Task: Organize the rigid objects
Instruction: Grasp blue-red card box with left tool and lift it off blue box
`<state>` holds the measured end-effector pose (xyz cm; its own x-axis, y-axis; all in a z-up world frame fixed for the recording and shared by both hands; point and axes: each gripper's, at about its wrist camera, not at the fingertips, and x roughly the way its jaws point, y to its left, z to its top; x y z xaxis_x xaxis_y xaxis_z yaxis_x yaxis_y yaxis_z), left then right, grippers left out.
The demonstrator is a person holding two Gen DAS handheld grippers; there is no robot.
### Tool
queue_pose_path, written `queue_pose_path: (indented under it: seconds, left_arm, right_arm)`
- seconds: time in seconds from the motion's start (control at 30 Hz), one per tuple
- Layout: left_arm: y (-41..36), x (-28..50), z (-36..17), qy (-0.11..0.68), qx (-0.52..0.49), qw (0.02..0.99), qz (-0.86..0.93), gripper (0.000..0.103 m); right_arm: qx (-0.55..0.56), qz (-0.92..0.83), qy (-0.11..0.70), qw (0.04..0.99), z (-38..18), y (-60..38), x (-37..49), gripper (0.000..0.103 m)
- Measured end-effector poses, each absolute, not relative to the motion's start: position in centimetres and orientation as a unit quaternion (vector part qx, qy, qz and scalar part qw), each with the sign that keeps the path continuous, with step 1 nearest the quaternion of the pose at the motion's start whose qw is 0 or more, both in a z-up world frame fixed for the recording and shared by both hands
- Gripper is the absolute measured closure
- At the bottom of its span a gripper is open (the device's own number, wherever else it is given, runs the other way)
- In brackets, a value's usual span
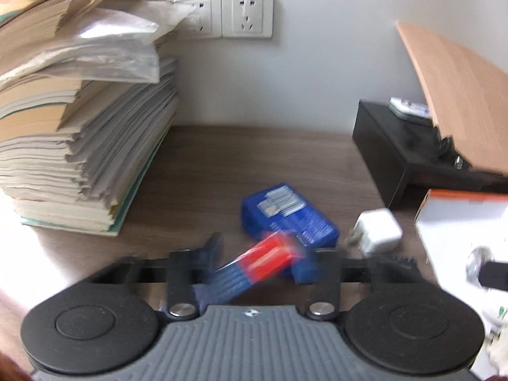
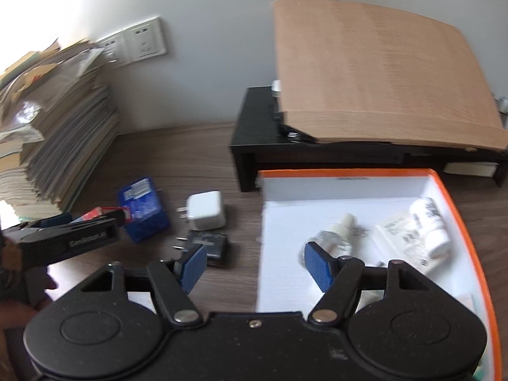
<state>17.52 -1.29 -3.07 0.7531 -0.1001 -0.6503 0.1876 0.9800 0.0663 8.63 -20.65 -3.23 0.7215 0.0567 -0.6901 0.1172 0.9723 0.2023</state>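
Two grippers are mine here, one in each hand. My left gripper (image 1: pixel 263 263) is clamped on a small red box (image 1: pixel 270 255), which lies blurred and tilted between the blue pads at about 6 o'clock in my left wrist view; its print is too smeared to read. From my right wrist camera the same tool shows at 9 o'clock, with raised lettering along its black body that I cannot read with certainty. Just beyond the red box, toward 12 o'clock, a blue box (image 1: pixel 287 214) rests on the dark wood desk (image 1: pixel 222 165), with a white label of barcode-like lines and fine white print, none legible. A white charger (image 1: pixel 377 230) sits beside it at 3 o'clock, prongs pointing left. My right gripper (image 2: pixel 254 265) hangs unclenched, its blue pads (image 2: pixel 192 265) wide apart and holding nothing; the left pad is over a black charger (image 2: pixel 211 243) lying below the white one, the right pad over the white box with orange rim (image 2: pixel 457 203). Inside that box lie a clear bottle (image 2: pixel 333 241), a white bottle (image 2: pixel 431 222) with dark print and a printed leaflet (image 2: pixel 403 238), all unreadable. A tall paper stack (image 1: pixel 79 127) stands at 9 o'clock, wall sockets (image 1: pixel 247 16) at 12, and a black stand (image 2: pixel 270 139) bearing a wooden board (image 2: pixel 381 73) at 2 o'clock.
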Motion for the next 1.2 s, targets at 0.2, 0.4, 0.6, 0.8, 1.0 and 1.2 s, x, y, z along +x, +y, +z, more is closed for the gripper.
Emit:
queue_pose_path:
  seconds: [0.2, 0.4, 0.6, 0.8, 1.0, 1.2]
  left_arm:
    - [1.9, 16.6, -4.0, 0.373, 0.036, 0.924, -0.080, 0.043]
    - [5.7, 13.0, -4.2, 0.358, 0.006, 0.932, -0.056, 0.015]
    - [6.8, 12.7, -4.6, 0.360, 0.012, 0.933, -0.028, 0.013]
    - [5.8, 15.2, -4.7, 0.341, 0.058, 0.933, -0.102, 0.006]
    - [5.1, 18.0, -6.6, 0.373, 0.104, 0.910, -0.148, 0.014]
    - [4.7, 17.0, -6.7, 0.368, 0.116, 0.911, -0.148, 0.039]
  right_arm:
    - [0.105, 0.010, 0.380, 0.919, -3.7, -18.5, 9.6, 0.022]
    - [0.099, 0.012, 0.383, 0.918, -3.8, -18.1, 9.6, 0.022]
    - [0.108, 0.006, 0.385, 0.917, -4.2, -18.6, 9.1, 0.022]
    - [0.100, 0.007, 0.391, 0.915, -4.3, -18.8, 8.4, 0.022]
    - [0.100, 0.001, 0.390, 0.915, -4.2, -18.8, 8.1, 0.022]
    - [0.103, -0.001, 0.398, 0.912, -4.7, -18.2, 8.5, 0.022]
